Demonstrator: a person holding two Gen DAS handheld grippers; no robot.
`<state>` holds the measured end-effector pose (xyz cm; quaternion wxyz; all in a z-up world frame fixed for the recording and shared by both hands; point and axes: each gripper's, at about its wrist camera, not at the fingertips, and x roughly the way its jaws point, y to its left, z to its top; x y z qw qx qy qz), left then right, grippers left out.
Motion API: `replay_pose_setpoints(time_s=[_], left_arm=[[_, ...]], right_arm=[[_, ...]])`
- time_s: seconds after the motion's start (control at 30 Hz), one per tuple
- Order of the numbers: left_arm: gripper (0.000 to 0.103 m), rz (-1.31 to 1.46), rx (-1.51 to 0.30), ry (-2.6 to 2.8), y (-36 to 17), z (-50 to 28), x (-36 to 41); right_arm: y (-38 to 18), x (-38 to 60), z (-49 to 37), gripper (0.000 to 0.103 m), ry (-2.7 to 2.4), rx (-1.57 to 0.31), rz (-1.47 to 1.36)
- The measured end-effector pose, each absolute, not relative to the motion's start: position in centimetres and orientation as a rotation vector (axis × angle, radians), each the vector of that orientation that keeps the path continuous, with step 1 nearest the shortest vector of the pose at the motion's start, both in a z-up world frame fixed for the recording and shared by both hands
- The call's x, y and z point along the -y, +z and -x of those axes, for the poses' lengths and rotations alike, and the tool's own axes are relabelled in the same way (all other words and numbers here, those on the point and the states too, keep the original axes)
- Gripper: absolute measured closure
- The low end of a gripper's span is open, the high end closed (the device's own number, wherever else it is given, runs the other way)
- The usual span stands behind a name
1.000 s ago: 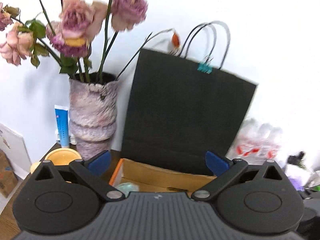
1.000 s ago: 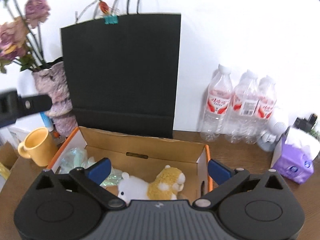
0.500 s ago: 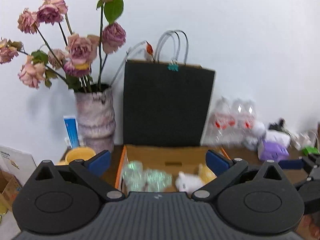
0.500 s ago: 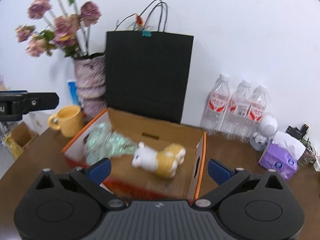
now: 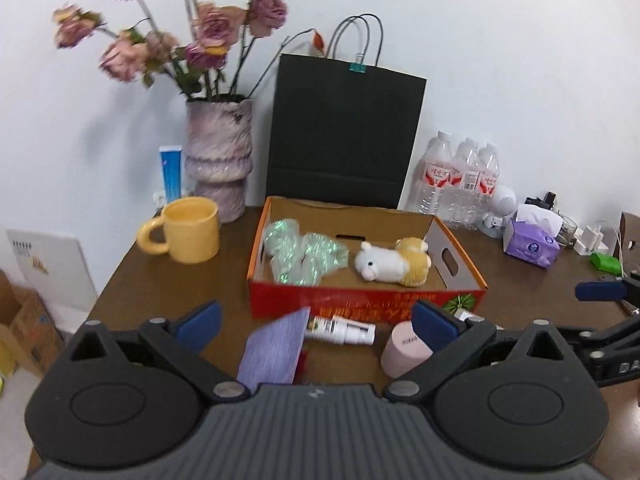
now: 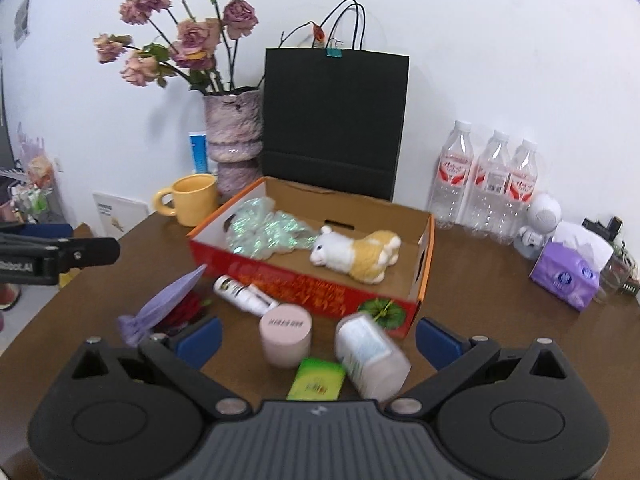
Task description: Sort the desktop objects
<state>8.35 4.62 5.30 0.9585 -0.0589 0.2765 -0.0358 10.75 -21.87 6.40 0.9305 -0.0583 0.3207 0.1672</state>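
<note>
The open cardboard box (image 6: 425,264) sits mid-desk, and everything here is easiest placed against it: inside it already lie a crinkly green film bundle (image 6: 264,232) and a plush animal (image 6: 354,254), while the loose things waiting to be sorted lie just in front of its red front wall. Both hand-held tools are empty: the right gripper (image 6: 318,334) hangs above that clutter with its jaws spread wide, and the left gripper (image 5: 316,322) hovers nearer the box's front-left corner, equally wide. Going by bulk, the white tub (image 6: 370,360) lying on its side near the box's front-right corner looks rigid and smooth, likely to roll, so I'd pinch it across its body. The pink jar (image 6: 285,334) stands upright in front of the wall; stiff, probably a bit weighty, best gripped across its sides. The purple brush-like thing (image 6: 168,304), off the front-left corner, looks light and springy; take its narrow end. The white spray bottle (image 6: 244,294) lies flat against the wall, slim and slippery. The green packet (image 6: 316,380), nearest the right tool, is flat and thin, the hardest to lift.
</note>
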Motion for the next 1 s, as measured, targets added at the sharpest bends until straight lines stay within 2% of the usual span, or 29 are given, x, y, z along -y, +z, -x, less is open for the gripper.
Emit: replay_pose_setpoints(time_s=[0.4,1.0], left_arm=[[0.0,0.223,-0.561,-0.047,2.6,-4.4,-6.7],[0.0,0.237,-0.579,-0.053,0.3,-2.3,-5.8]], right_arm=[[5.1,22.9,-6.2,0.0,0.333,-0.567,0.127],[1.1,22.9,-4.0,0.0,0.328,-0.602,0.073]])
